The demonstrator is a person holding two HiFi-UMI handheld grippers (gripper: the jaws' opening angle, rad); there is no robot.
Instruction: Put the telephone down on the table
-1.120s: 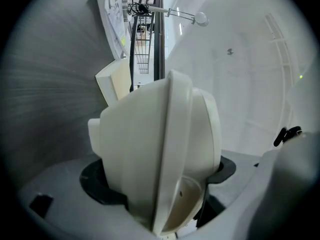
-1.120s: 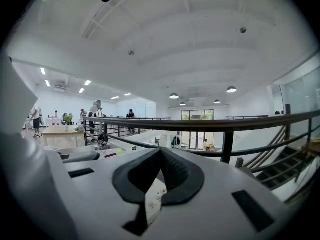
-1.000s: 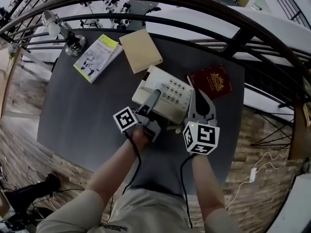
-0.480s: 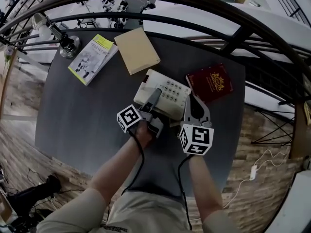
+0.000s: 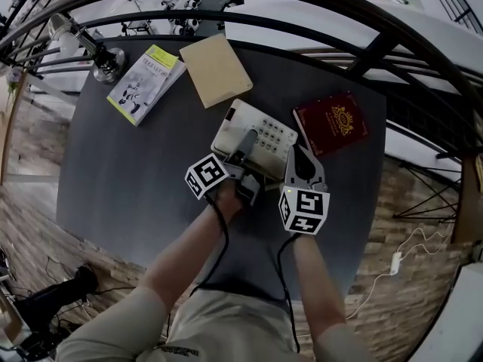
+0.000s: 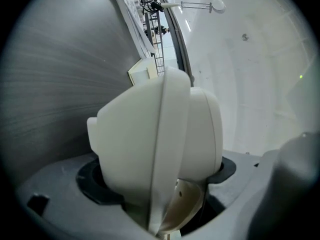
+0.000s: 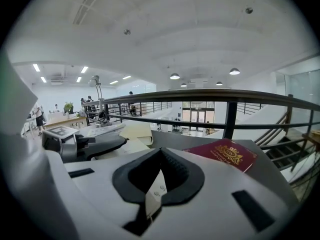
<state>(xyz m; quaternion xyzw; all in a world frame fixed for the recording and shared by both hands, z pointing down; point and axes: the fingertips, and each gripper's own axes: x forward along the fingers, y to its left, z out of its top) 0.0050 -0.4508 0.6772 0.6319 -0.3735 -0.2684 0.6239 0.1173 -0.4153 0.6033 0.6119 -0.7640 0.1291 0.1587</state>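
A cream telephone (image 5: 266, 136) with a keypad lies in the middle of the dark table (image 5: 128, 172). My left gripper (image 5: 243, 151) reaches over its left part and is shut on the white handset (image 6: 160, 144), which fills the left gripper view. At the phone's right near edge my right gripper (image 5: 299, 159) is shut on a thin cream lip of the telephone (image 7: 151, 194). In the right gripper view the left gripper (image 7: 87, 145) shows beside the phone body. I cannot tell whether the phone rests on the table or hangs just above it.
A maroon passport (image 5: 332, 123) lies right of the phone, close to my right gripper. A tan book (image 5: 216, 70) and a yellow-topped booklet (image 5: 146, 83) lie at the back. A desk lamp (image 5: 98, 55) stands at the back left. Black railings (image 5: 362, 21) curve behind the table.
Both grippers and the telephone have shifted slightly away from me toward the table's middle. Both grips are unchanged.
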